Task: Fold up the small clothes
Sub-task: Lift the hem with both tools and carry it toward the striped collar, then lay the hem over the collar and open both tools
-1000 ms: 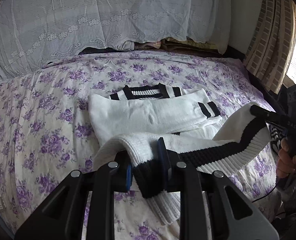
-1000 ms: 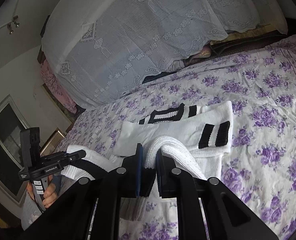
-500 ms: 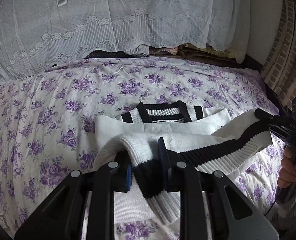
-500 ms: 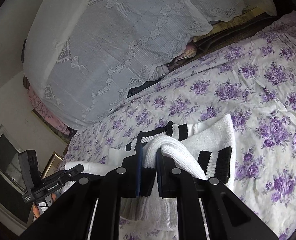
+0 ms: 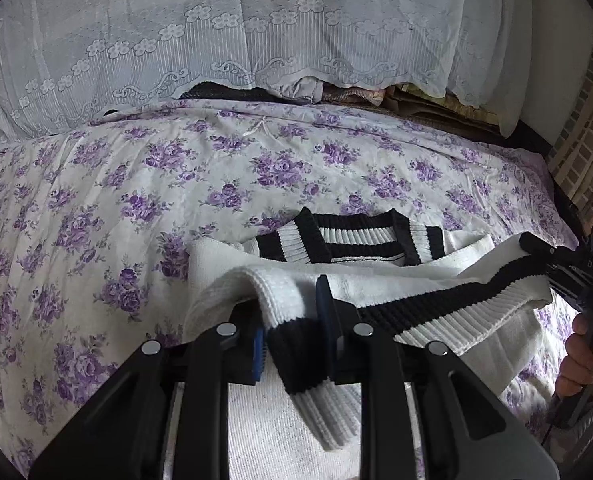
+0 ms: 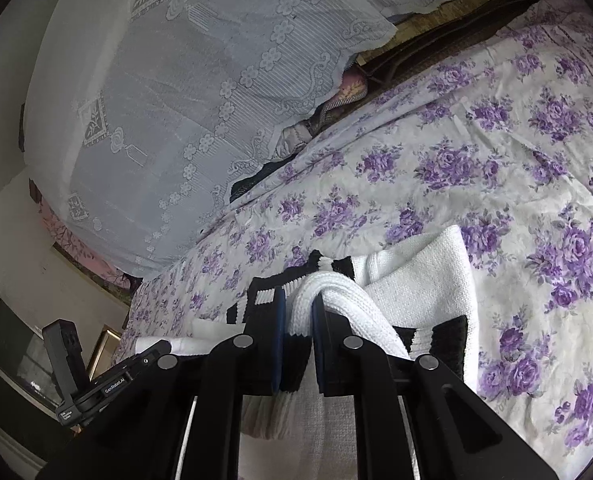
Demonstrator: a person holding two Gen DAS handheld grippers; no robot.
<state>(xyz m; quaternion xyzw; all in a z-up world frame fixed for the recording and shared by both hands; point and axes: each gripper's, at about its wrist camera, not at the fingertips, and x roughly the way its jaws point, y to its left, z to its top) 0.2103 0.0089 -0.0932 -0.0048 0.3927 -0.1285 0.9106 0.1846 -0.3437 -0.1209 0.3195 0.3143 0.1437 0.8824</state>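
Note:
A small white knit sweater (image 5: 376, 280) with black-and-white ribbed trim lies on the purple-flowered bedspread (image 5: 136, 184). Its striped collar (image 5: 348, 238) points away from me. My left gripper (image 5: 290, 320) is shut on the left corner of the ribbed hem (image 5: 436, 312), which stretches taut to the right. There my right gripper (image 5: 530, 242) pinches the other corner. In the right wrist view my right gripper (image 6: 298, 312) is shut on the white knit fold of the sweater (image 6: 416, 280), over the folded sleeve with its black cuff (image 6: 448, 340). The left gripper (image 6: 158, 350) shows at lower left.
A white lace curtain (image 5: 256, 32) hangs behind the bed, with folded bedding (image 5: 416, 98) under its edge. A tan checked curtain (image 5: 588, 140) hangs at the right. A hand (image 5: 584, 360) holds the right tool. A window (image 6: 12, 352) and a wall lie left of the bed.
Both grippers have carried the stretched hem forward over the sweater toward the collar and slightly down. The body and folded sleeves are now mostly covered; only the collar shows beyond the hem.

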